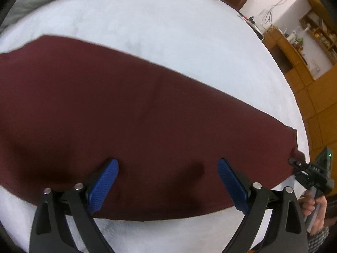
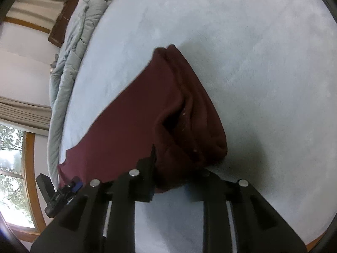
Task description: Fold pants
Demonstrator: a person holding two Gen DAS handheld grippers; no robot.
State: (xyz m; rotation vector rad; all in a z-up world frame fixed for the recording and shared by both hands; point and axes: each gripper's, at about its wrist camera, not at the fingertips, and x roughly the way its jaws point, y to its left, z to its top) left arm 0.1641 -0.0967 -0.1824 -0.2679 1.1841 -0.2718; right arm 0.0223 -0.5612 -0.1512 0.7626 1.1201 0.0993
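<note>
Dark maroon pants (image 1: 130,122) lie flat across a pale blue bed (image 1: 168,31), folded lengthwise. My left gripper (image 1: 167,168) is open just above the near edge of the cloth, its blue pads (image 1: 101,187) wide apart. My right gripper (image 1: 294,164) shows at the far right, at the waistband end. In the right wrist view the bunched waistband (image 2: 189,116) lies right in front of my right gripper (image 2: 172,181); its fingers straddle the near cloth edge and their tips are hidden by it. The left gripper (image 2: 63,191) appears at the lower left.
A rumpled grey duvet (image 2: 69,67) lies along the far side of the bed (image 2: 263,52). Wooden cabinets and shelves (image 1: 305,67) stand beyond the bed's right edge. A window (image 2: 12,168) and a dark wooden headboard (image 2: 63,14) are to the left.
</note>
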